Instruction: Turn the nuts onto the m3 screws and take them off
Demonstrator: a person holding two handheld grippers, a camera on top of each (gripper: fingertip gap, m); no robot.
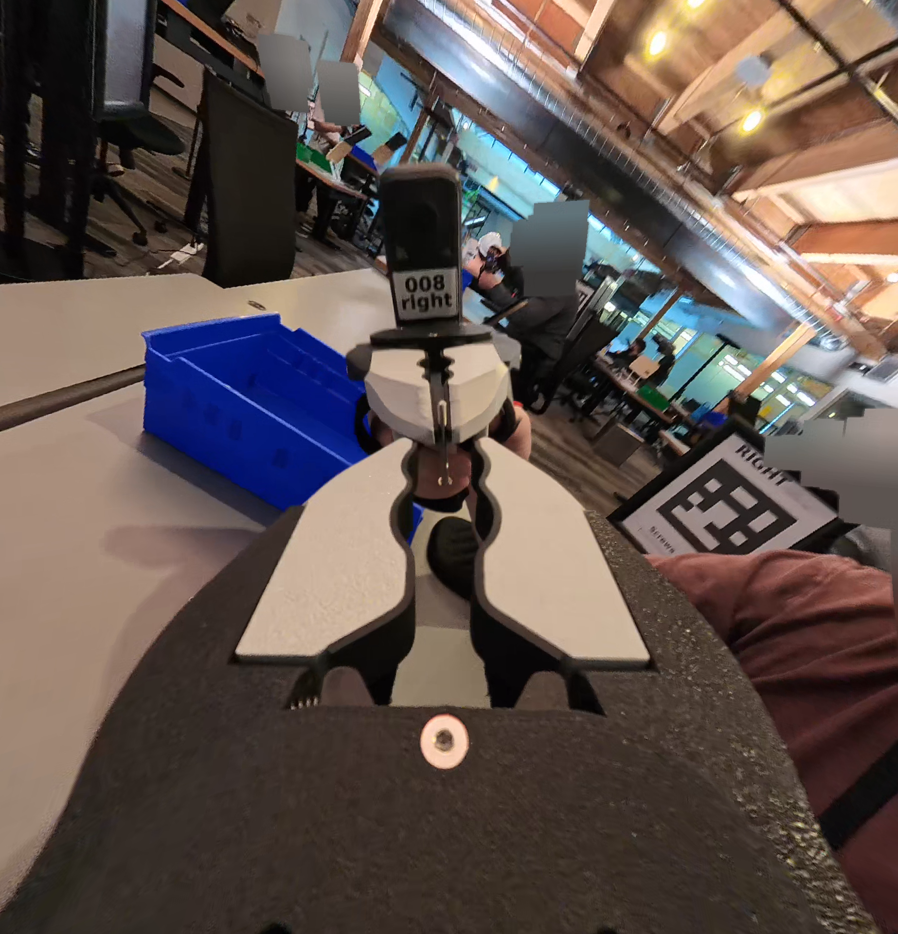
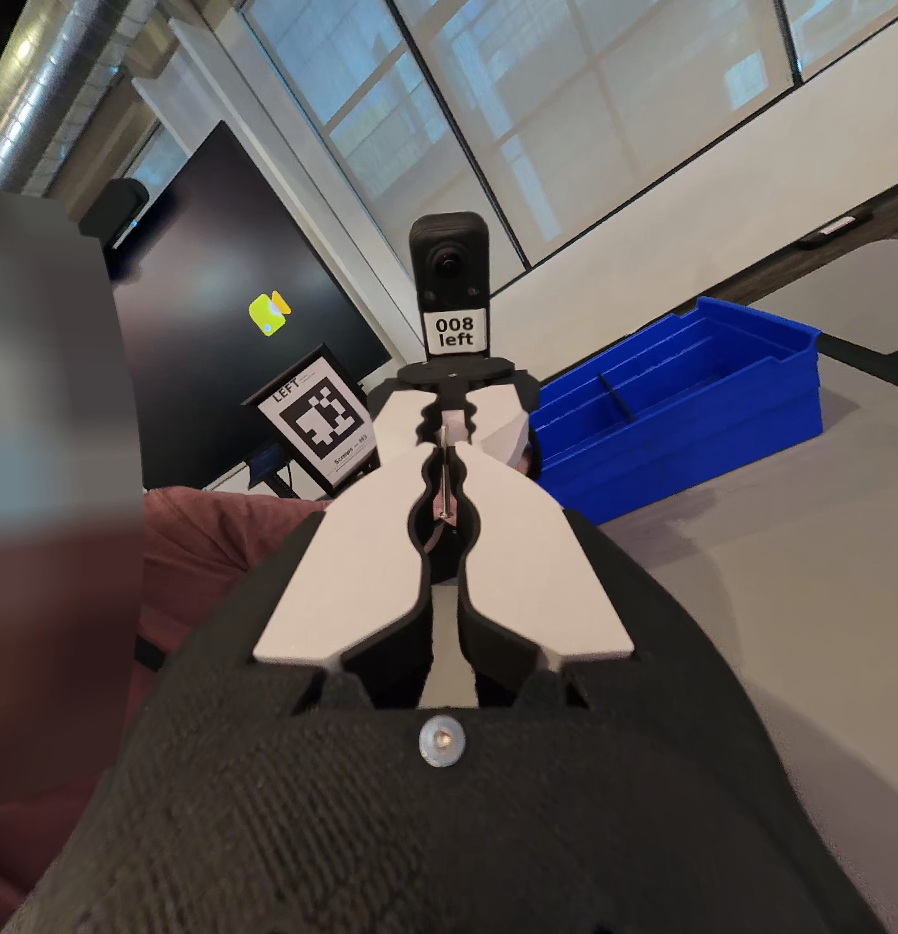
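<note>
My right gripper point(image 2: 444, 448) is shut on a long thin M3 screw point(image 2: 444, 480) at its fingertips. The screw lies along the slot between the fingers, with a wider end point(image 2: 444, 515) towards the camera. My left gripper point(image 1: 444, 445) faces the right gripper point(image 1: 439, 429) tip to tip above the grey table point(image 1: 83, 505). Its jaws stand a little apart. The screw point(image 1: 443, 455) reaches from the right gripper into that gap and shows a small wider end point(image 1: 443, 480); I cannot tell if it is a nut. In the right wrist view the left gripper point(image 2: 452, 419) shows the same gap.
A blue plastic bin point(image 1: 245, 394) with dividers stands on the table behind the grippers; it also shows in the right wrist view point(image 2: 689, 404). Standing marker signs point(image 1: 730, 505) point(image 2: 320, 419) and the person's maroon sleeve point(image 1: 790, 682) are close by. A dark screen point(image 2: 224, 303) is behind. Both grippers' tips are close together, under 4 cm apart.
</note>
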